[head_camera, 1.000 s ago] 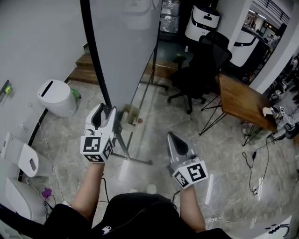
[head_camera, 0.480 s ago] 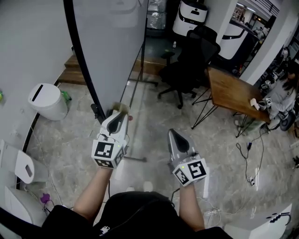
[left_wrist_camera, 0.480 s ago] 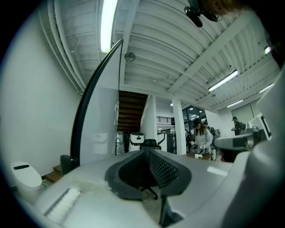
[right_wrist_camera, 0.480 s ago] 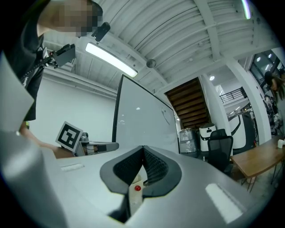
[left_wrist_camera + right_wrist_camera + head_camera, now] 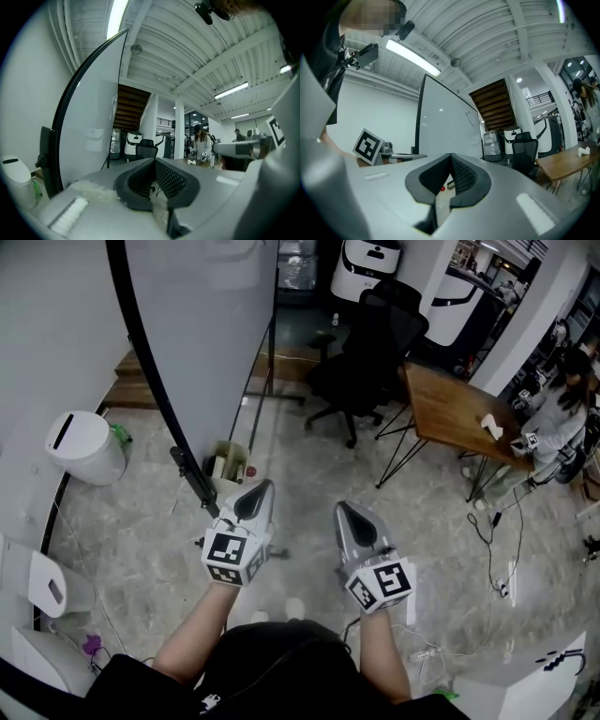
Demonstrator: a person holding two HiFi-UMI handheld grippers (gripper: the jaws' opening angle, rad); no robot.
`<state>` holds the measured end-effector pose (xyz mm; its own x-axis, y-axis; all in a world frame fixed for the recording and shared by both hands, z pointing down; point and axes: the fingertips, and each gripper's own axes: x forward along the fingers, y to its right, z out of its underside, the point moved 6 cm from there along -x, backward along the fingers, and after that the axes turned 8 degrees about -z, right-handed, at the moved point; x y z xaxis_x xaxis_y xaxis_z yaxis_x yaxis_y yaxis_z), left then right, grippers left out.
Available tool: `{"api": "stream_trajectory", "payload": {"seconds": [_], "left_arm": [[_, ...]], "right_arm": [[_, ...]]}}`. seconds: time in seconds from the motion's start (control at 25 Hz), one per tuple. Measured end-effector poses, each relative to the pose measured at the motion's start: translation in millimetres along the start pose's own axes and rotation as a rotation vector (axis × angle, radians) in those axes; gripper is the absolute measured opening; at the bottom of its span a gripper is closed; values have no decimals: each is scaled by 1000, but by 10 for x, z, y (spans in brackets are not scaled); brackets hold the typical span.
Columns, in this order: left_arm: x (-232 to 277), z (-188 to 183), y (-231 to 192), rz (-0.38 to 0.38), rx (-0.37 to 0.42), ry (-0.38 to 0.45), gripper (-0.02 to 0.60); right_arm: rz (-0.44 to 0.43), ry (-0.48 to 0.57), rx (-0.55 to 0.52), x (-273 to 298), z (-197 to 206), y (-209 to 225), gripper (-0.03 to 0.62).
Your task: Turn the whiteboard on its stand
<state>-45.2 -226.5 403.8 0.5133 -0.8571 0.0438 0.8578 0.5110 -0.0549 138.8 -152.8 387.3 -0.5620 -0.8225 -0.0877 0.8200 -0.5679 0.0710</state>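
Pulled right off the tall black-framed whiteboard (image 5: 202,334), my left fingers (image 5: 251,504) just closed empty; right fingers (image 5: 358,529) closed too. Likely next: regrip its edge.

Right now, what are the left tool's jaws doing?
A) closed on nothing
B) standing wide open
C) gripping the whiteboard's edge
A: on the left gripper the jaws have just closed and meet with nothing between them; the whiteboard stands apart at their left.

You had no legible text, number or brand anywhere. The black-and-white square markers on your left gripper (image 5: 266,485) and right gripper (image 5: 341,508) carried only block patterns. The white mark on your black shirt (image 5: 281,662) was too small to read.
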Motion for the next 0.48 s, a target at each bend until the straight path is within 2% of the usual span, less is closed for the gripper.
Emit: {"api": "stream_trajectory", "payload": {"seconds": [0.16, 0.48], "left_arm": [[-55, 32, 73, 57, -24, 3, 3], [-71, 60, 52, 48, -4, -7, 3]], "right_arm": [[21, -24, 11, -31, 73, 14, 8], [24, -16, -1, 17, 30, 13, 8]]}}
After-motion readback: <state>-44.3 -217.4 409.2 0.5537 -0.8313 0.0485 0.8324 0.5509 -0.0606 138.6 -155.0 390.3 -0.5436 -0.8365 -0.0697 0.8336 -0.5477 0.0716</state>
